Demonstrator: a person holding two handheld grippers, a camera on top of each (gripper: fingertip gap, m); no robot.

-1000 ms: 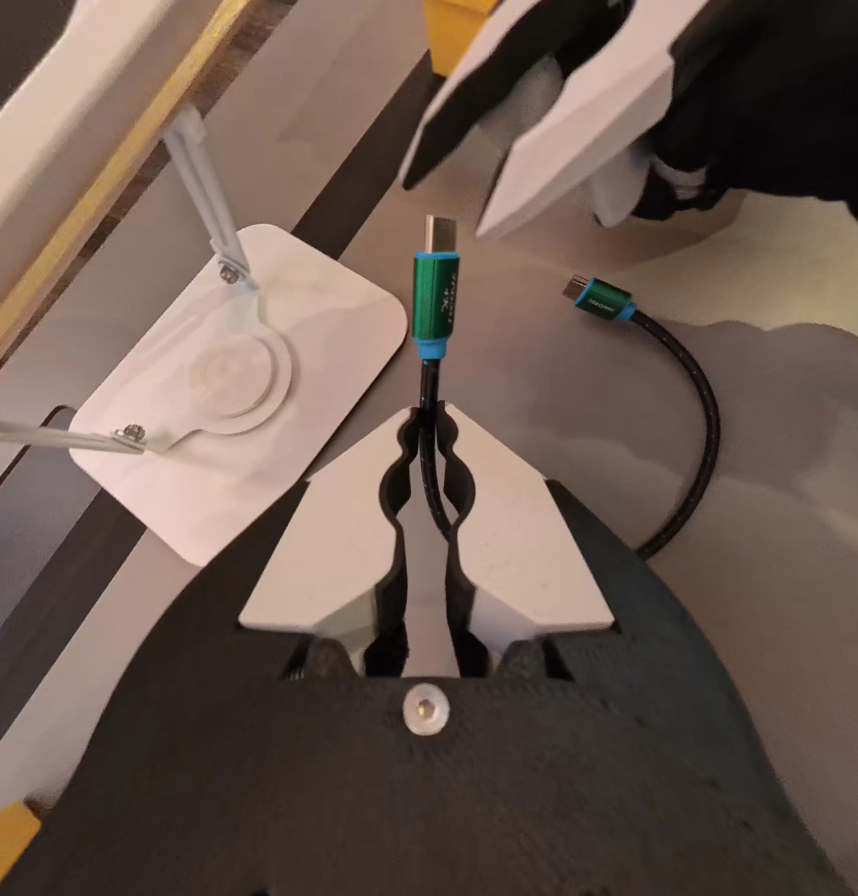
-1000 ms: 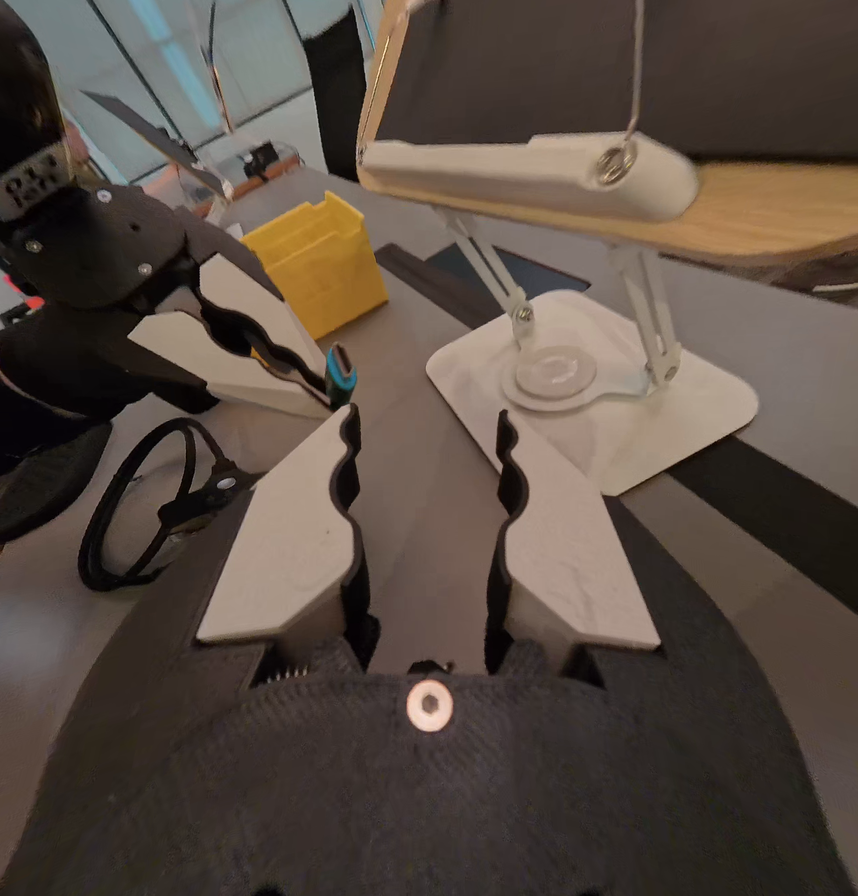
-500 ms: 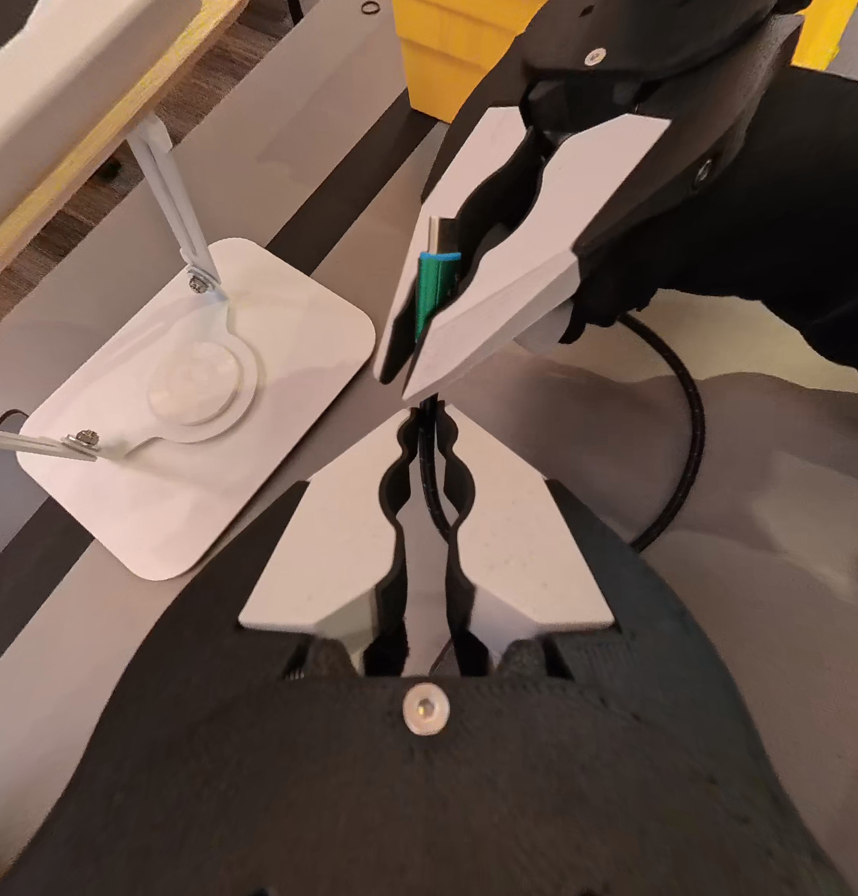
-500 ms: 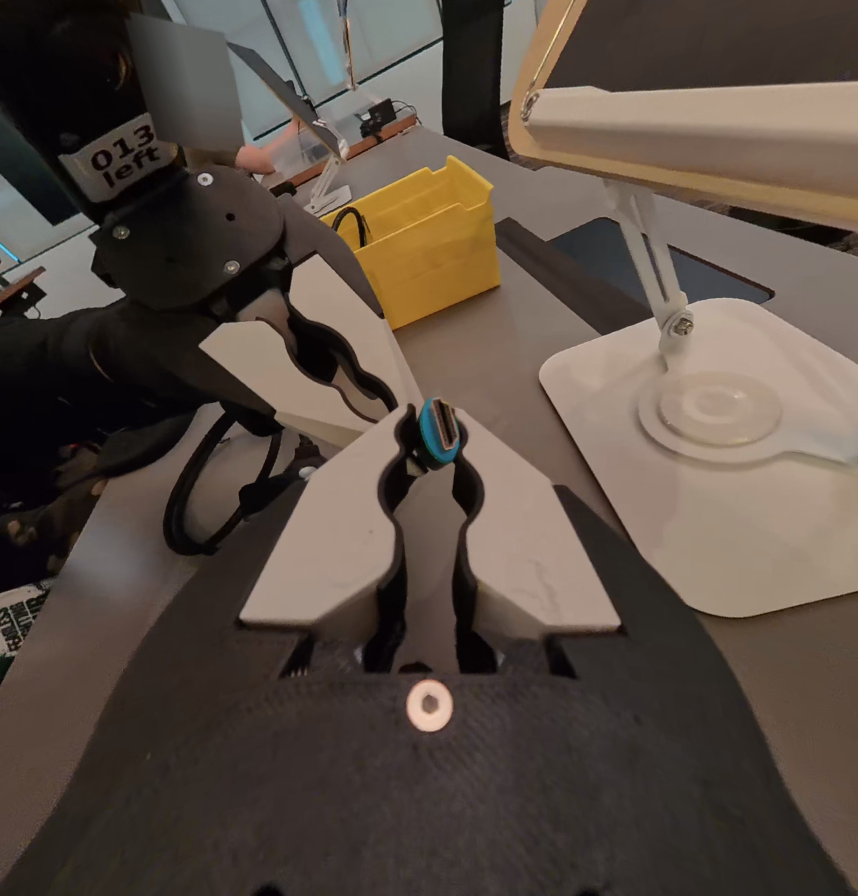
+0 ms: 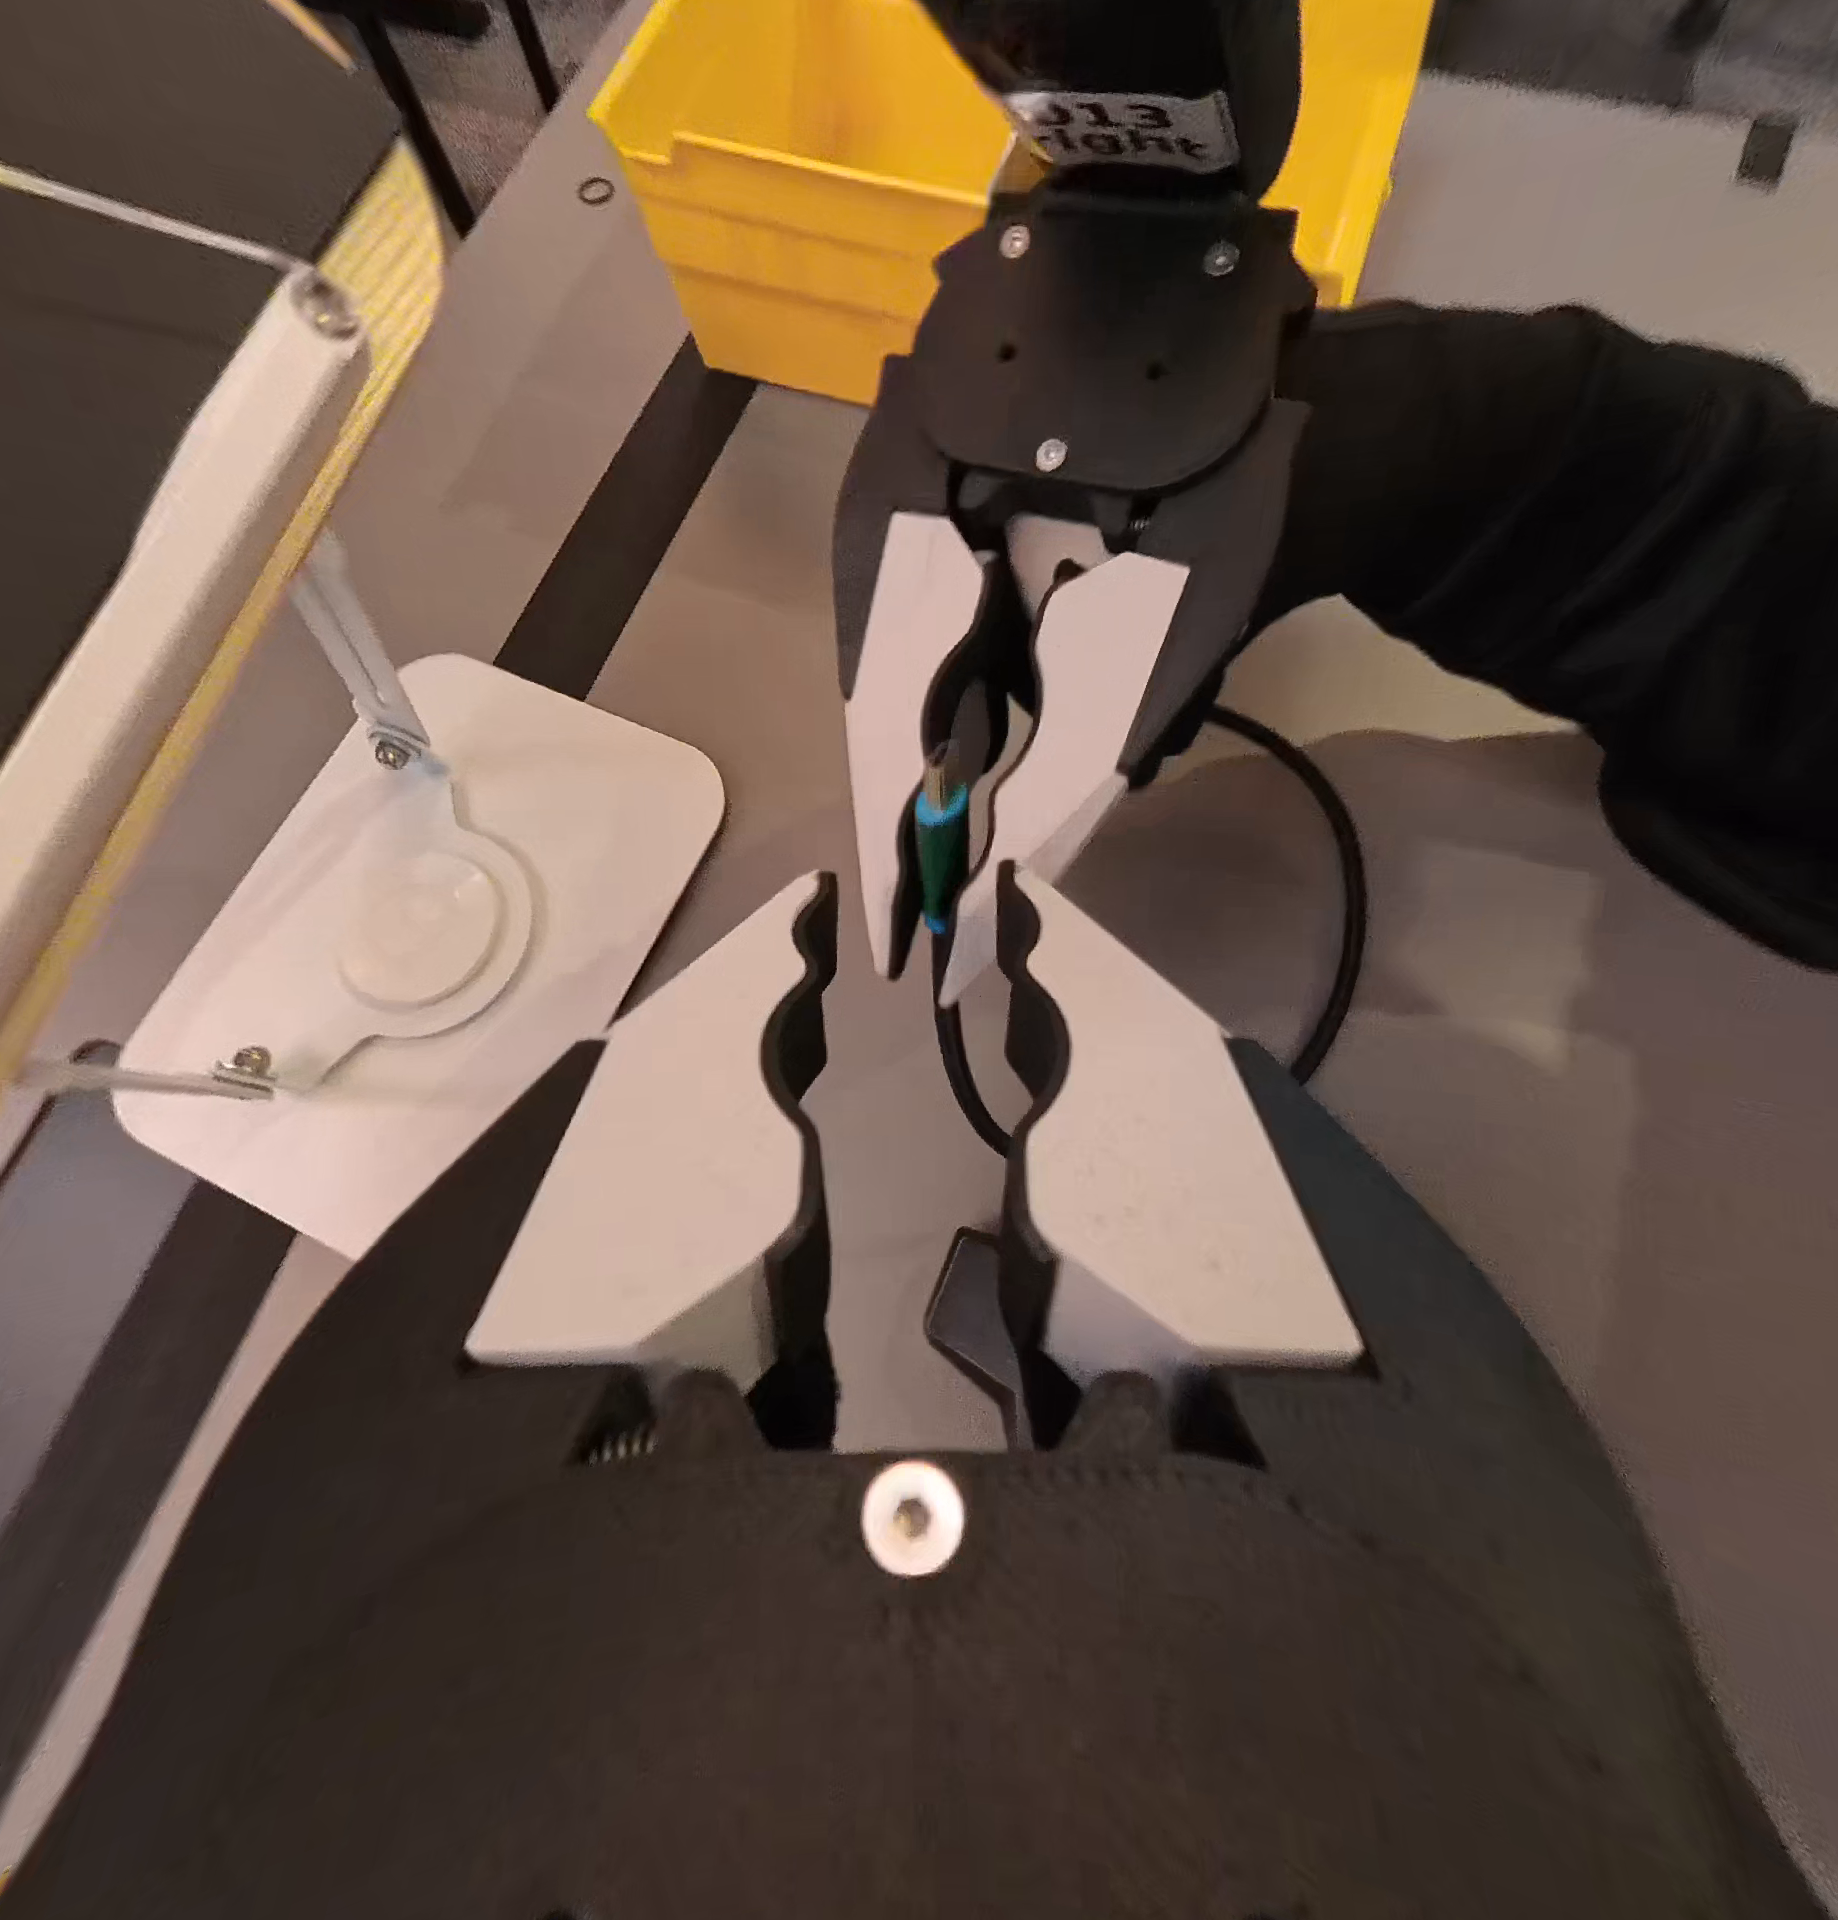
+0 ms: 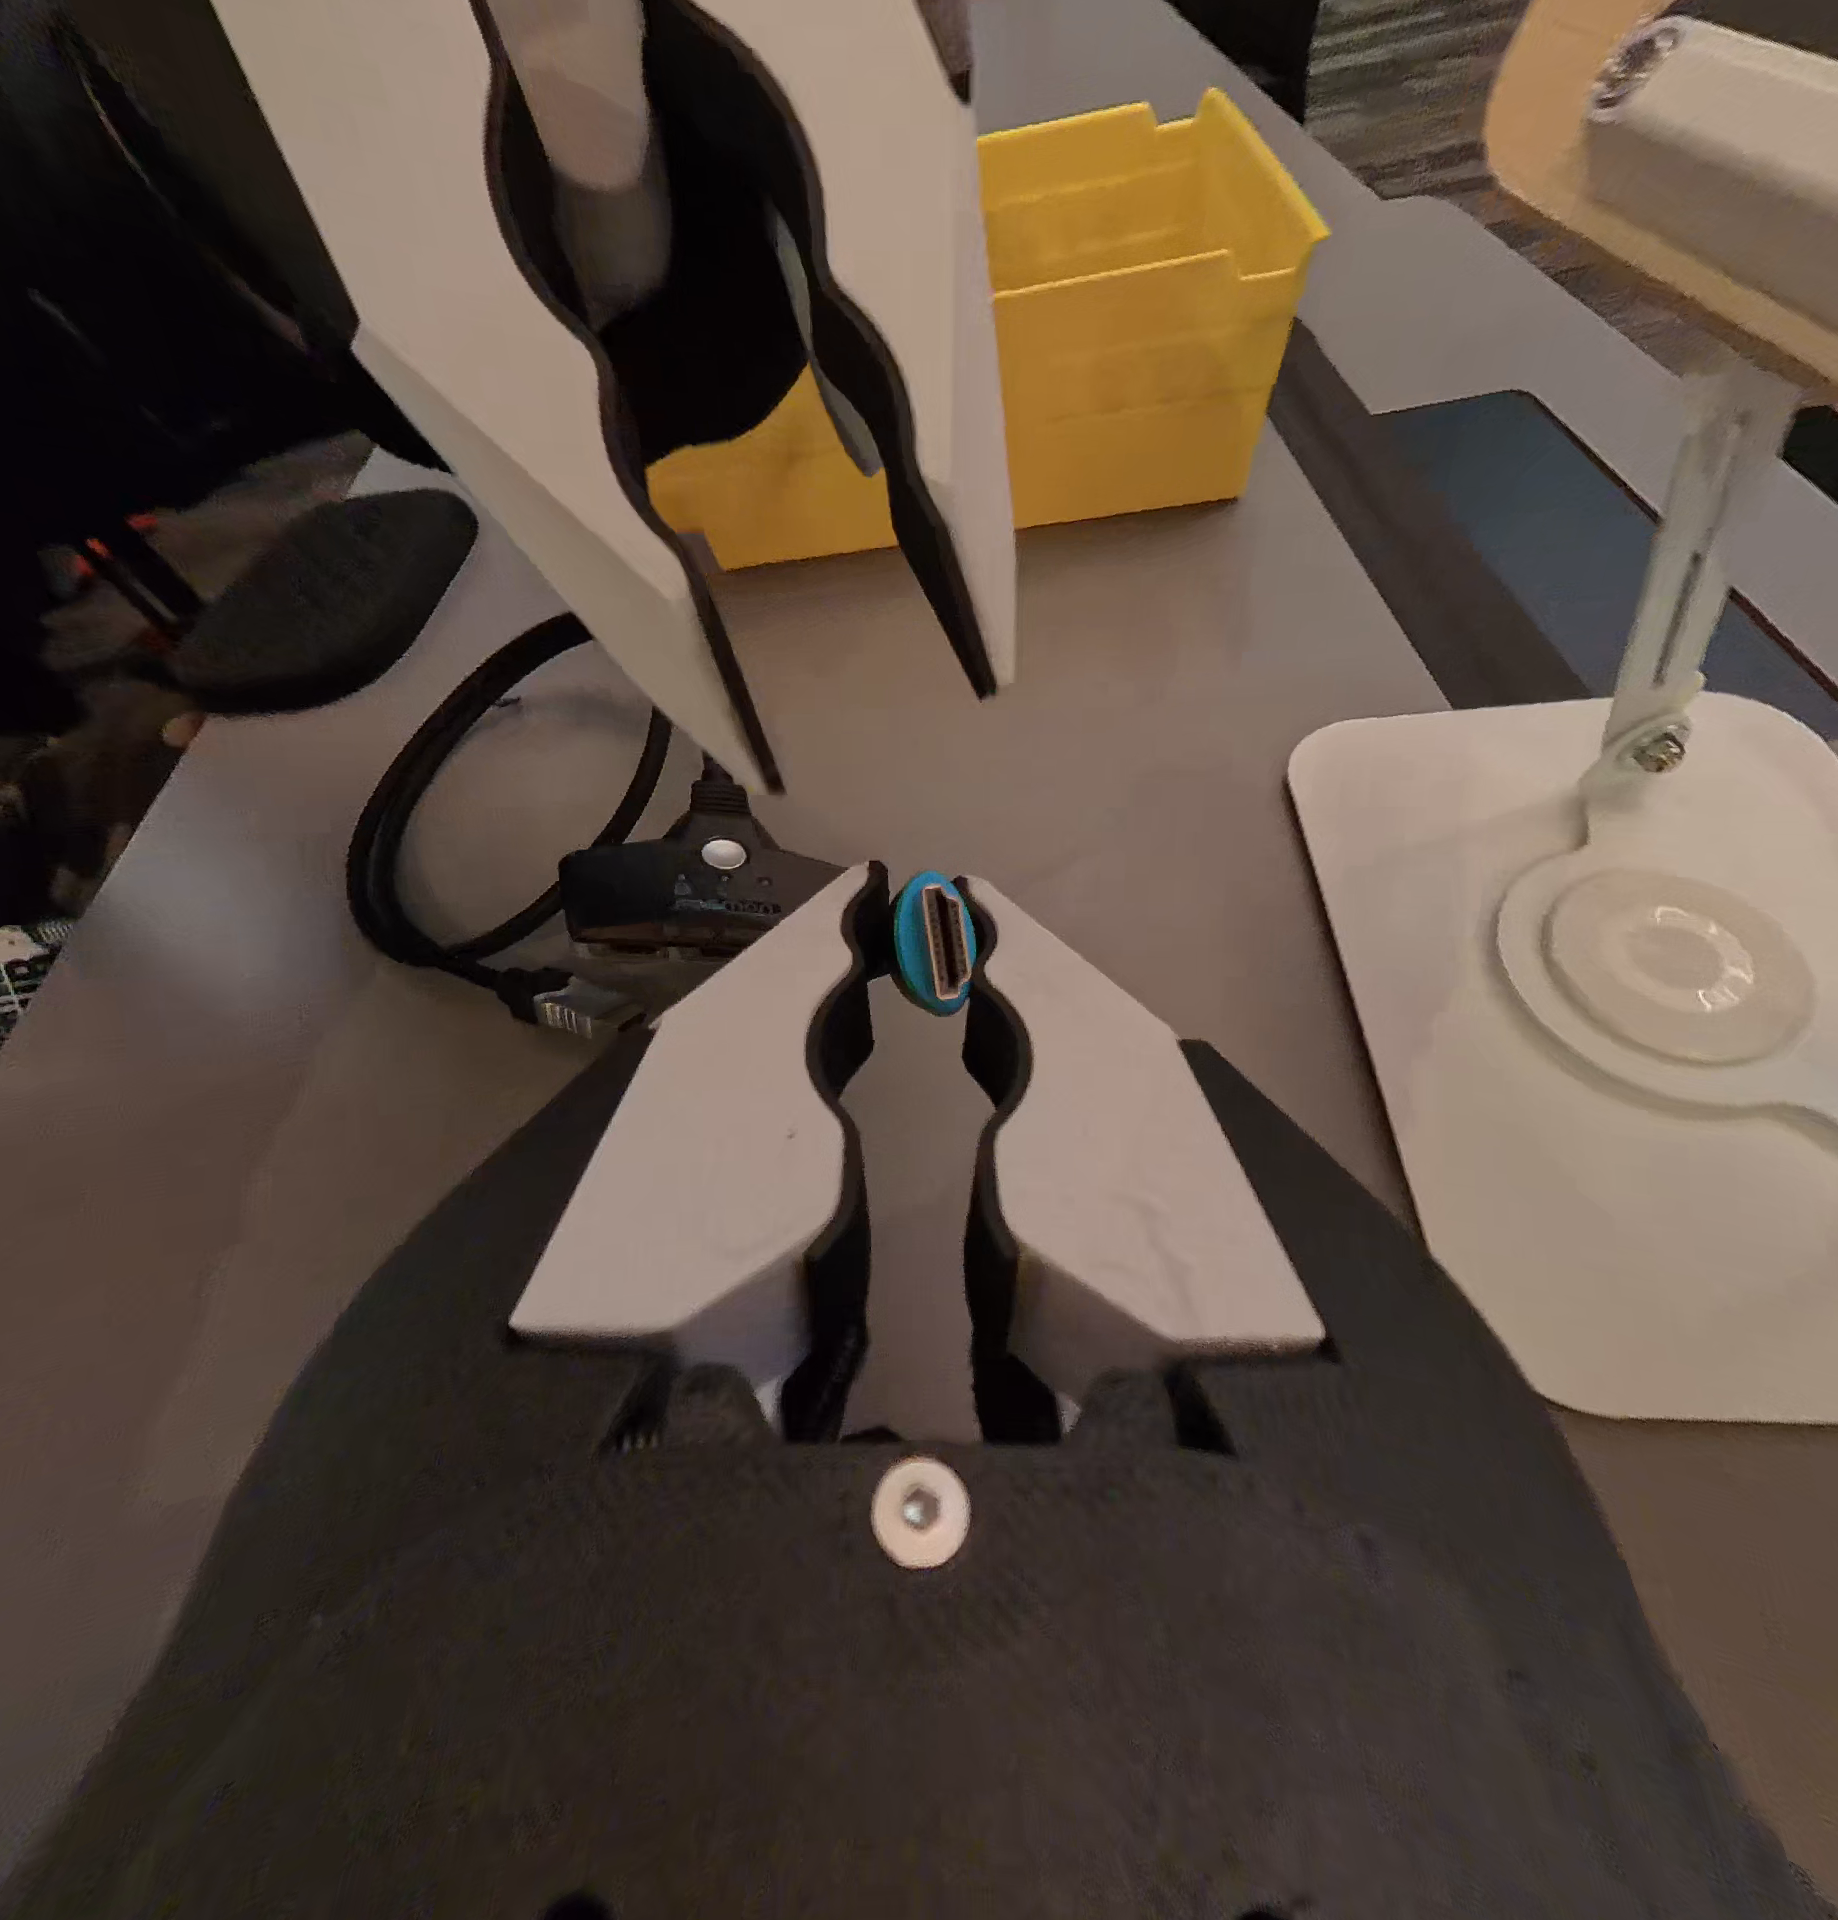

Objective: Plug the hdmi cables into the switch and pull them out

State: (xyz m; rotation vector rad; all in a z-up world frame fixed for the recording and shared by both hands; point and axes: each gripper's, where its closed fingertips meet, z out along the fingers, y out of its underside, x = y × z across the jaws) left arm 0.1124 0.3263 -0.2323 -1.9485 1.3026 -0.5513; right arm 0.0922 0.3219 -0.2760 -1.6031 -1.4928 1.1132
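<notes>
Sitting at 12 o'clock, yellow bin [image 5: 790, 197], contents unclear; right claw [image 6: 920, 940] is pinching HDMI plug [image 6: 938, 954]; left claw [image 5: 915, 894] is gaping wide; switch [image 6: 676, 899] is lying at 10 o'clock on desk [image 6: 1154, 748].

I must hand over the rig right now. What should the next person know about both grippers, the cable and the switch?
Right gripper: shut on the HDMI plug, metal end facing away from its camera.
Left gripper: open, holding nothing; the cable runs between its fingers.
Switch: black box on the table, left of the right gripper, beside a coiled black lead.
Done: plug picked up.
Left: this plug is not in the switch yet; plug it in, then pull it out.
</notes>
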